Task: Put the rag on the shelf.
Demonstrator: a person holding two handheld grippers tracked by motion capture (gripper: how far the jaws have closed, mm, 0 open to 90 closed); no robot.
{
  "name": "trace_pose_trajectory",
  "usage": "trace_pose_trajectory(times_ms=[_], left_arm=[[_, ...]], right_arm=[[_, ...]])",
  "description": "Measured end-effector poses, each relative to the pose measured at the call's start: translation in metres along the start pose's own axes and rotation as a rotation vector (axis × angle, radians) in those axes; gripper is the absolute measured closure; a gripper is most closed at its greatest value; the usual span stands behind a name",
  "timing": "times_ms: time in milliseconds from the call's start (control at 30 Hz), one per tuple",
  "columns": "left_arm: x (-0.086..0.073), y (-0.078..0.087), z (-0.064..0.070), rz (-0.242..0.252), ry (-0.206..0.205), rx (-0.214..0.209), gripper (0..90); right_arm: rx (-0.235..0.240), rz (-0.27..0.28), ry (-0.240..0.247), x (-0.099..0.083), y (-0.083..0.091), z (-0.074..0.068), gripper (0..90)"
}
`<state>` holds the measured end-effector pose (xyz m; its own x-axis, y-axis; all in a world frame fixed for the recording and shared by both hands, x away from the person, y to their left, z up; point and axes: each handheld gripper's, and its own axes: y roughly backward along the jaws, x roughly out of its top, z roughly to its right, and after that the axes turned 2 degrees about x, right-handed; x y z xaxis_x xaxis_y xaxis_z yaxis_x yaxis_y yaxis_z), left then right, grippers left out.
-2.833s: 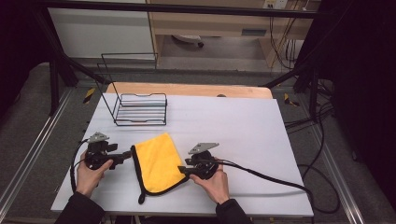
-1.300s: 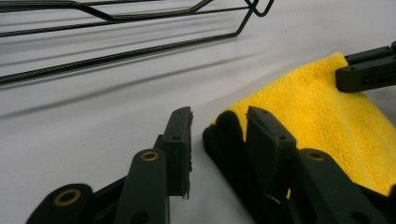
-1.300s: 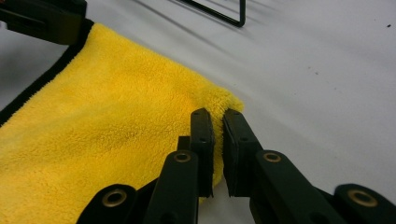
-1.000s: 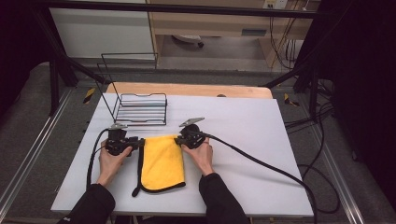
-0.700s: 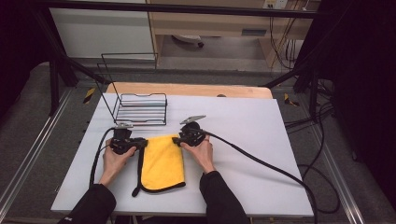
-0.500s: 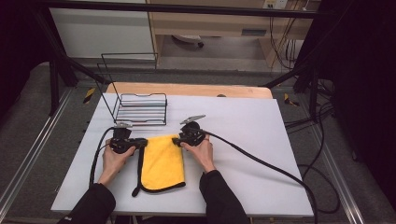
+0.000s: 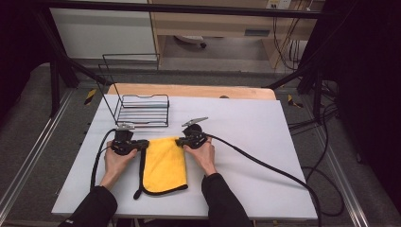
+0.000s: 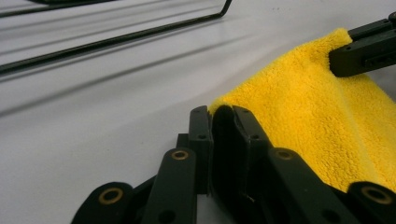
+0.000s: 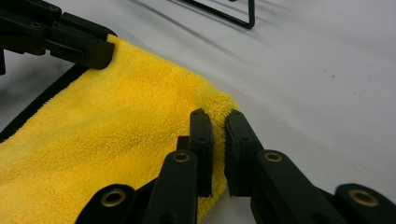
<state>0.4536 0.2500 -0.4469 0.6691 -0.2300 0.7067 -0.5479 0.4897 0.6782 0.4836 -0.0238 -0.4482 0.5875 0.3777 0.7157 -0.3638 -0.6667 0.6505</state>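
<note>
Cloth pinned at both far corners, little changed since half a second ago.
Left gripper [image 7: 140,144] and right gripper [image 7: 181,141] jaws clamped on yellow cloth [image 7: 164,164], black-edged, folded, lying flat between them on desk [image 7: 246,137].

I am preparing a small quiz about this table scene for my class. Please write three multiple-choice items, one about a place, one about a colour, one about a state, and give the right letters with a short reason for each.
1. Where does the wire basket stand?
A. on the table's far left part, beyond the cloth
B. on top of the cloth
C. at the near right corner

2. What colour is the cloth?
A. blue with white edge
B. yellow with a dark edge
C. plain red

3. What is the state of the two grippers?
A. both wide open above the table
B. one holds the basket
C. each is closed on a far corner of the cloth

Answers:
1 A: the high view shows it behind the cloth, toward the left.
2 B: yellow pile, black border along its left and near sides.
3 C: the left gripper and the right gripper each have their fingers pinched on a cloth corner.
</note>
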Motion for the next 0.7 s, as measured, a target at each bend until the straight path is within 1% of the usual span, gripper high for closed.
trace_pose_trajectory(times_ms=[67, 167, 200, 267, 367, 400, 433, 500, 533, 600, 700], left_arm=[[0.0, 0.003, 0.002, 0.013, -0.011, 0.004, 78.9], [0.001, 0.009, 0.003, 0.039, -0.011, -0.005, 79.0], [0.001, 0.011, 0.003, 0.049, -0.01, -0.009, 79.0], [0.002, 0.016, 0.005, 0.068, -0.014, -0.007, 79.1], [0.003, 0.023, 0.007, 0.093, -0.025, -0.009, 79.1], [0.003, 0.025, 0.009, 0.101, -0.027, -0.009, 79.1], [0.003, 0.027, 0.009, 0.108, -0.029, -0.008, 79.1], [0.003, 0.031, 0.011, 0.12, -0.033, -0.008, 79.1], [0.003, 0.033, 0.012, 0.129, -0.036, -0.011, 79.1], [0.004, 0.038, 0.013, 0.144, -0.038, -0.015, 79.1], [0.004, 0.045, 0.015, 0.168, -0.04, -0.023, 79.1]], right_arm=[[-0.005, 0.007, 0.002, 0.0, 0.001, -0.001, 83.3], [-0.015, 0.027, 0.01, 0.001, 0.005, -0.004, 83.4], [-0.017, 0.042, 0.016, 0.002, 0.008, -0.007, 83.4], [-0.019, 0.049, 0.021, 0.002, 0.01, -0.008, 83.4], [-0.02, 0.073, 0.034, 0.004, 0.016, -0.013, 83.4], [-0.02, 0.089, 0.043, 0.005, 0.021, -0.016, 83.4], [-0.02, 0.089, 0.043, 0.005, 0.021, -0.016, 83.4], [-0.021, 0.114, 0.061, 0.007, 0.029, -0.021, 83.4], [-0.021, 0.114, 0.061, 0.007, 0.029, -0.021, 83.4], [-0.02, 0.132, 0.063, 0.008, 0.034, -0.025, 83.4], [-0.019, 0.156, 0.079, 0.009, 0.04, -0.03, 83.4]])
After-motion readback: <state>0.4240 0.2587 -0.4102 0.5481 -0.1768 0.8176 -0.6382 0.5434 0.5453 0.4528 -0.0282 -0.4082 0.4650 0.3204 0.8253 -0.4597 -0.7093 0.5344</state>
